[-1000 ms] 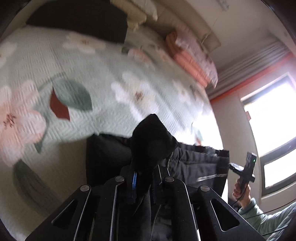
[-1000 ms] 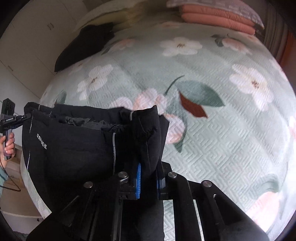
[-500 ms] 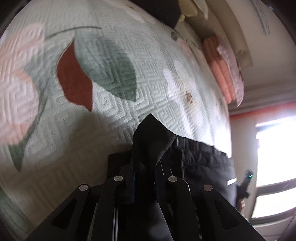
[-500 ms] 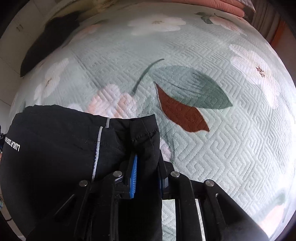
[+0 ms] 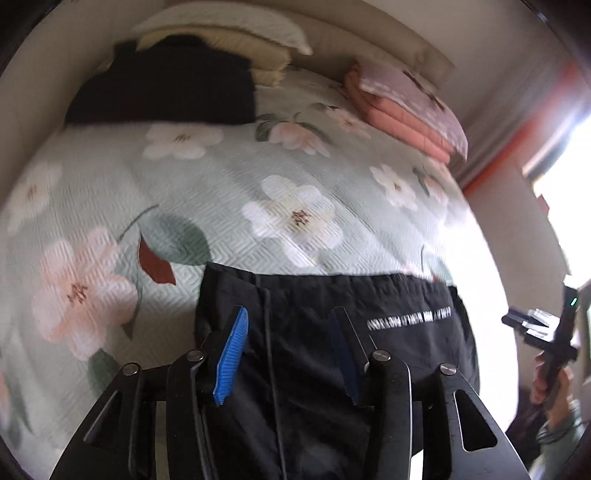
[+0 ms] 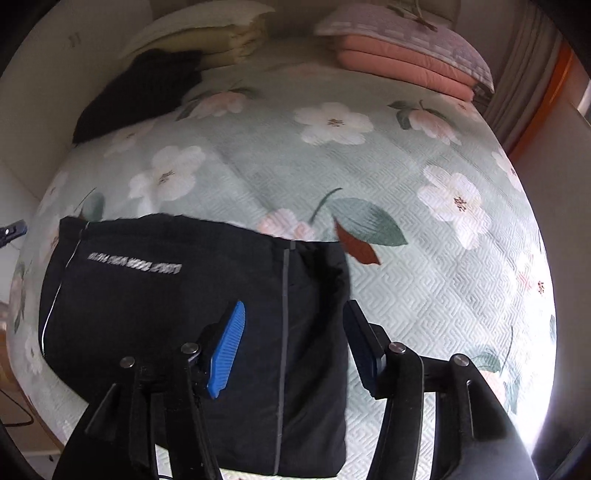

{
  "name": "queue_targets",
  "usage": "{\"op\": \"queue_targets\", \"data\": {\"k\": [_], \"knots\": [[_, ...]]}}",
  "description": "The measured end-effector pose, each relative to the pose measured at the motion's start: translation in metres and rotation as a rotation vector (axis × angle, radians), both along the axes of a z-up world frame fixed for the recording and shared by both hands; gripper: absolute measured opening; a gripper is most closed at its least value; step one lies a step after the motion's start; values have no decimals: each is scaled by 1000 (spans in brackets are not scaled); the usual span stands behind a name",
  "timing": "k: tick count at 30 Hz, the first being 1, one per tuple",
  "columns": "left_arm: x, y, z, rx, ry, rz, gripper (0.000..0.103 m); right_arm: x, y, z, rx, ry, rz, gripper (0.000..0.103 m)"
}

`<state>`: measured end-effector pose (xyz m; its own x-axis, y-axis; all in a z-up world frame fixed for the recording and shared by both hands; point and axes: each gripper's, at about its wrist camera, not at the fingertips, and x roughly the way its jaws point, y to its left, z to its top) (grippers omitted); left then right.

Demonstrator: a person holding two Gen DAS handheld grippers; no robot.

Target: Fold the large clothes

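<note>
A black garment [image 5: 314, 332] with white lettering lies folded flat on the floral bedspread [image 5: 295, 218], near the bed's front edge. It also shows in the right wrist view [image 6: 184, 295]. My left gripper [image 5: 290, 314] is open and empty, its blue pads [image 5: 231, 354] held above the garment's left part. My right gripper [image 6: 295, 306] is open and empty above the garment's right edge. The right gripper also appears in the left wrist view [image 5: 546, 332], held in a hand at far right.
A second black garment [image 5: 166, 85] lies at the head of the bed next to cream pillows [image 5: 221, 29]. A folded pink quilt [image 6: 402, 55] sits at the far right corner. A bright window [image 5: 569, 177] is on the right.
Both grippers let go of the black garment and opened. They lifted back from the bed; the garment now lies flat, folded over.
</note>
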<state>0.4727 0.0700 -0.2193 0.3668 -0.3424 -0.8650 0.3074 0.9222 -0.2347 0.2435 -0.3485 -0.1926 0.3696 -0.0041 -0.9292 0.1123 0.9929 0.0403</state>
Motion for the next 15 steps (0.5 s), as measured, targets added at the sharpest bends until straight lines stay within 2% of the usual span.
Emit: {"op": "queue_targets", "data": {"k": [2, 3, 5, 7, 9, 10, 12, 15], "knots": [[-18, -31, -1, 7, -11, -57, 58, 2, 34, -10, 44, 9, 41, 59], [-27, -48, -9, 11, 1, -80, 59, 4, 52, -19, 60, 15, 68, 59], [-39, -75, -34, 0, 44, -131, 59, 8, 86, -46, 50, 35, 103, 59], [-47, -99, -73, 20, 106, -154, 59, 12, 103, -76, 54, 72, 118, 59], [-46, -101, -109, 60, 155, -112, 58, 25, 114, -119, 25, 148, 127, 61], [-42, -98, -127, 75, 168, -86, 58, 30, 113, -133, 39, 158, 110, 63], [-32, -90, -145, 63, 192, -38, 58, 42, 110, -150, 66, 156, 81, 64], [-13, -84, -156, 45, 212, -4, 58, 56, 110, -160, 63, 157, 75, 65]]}}
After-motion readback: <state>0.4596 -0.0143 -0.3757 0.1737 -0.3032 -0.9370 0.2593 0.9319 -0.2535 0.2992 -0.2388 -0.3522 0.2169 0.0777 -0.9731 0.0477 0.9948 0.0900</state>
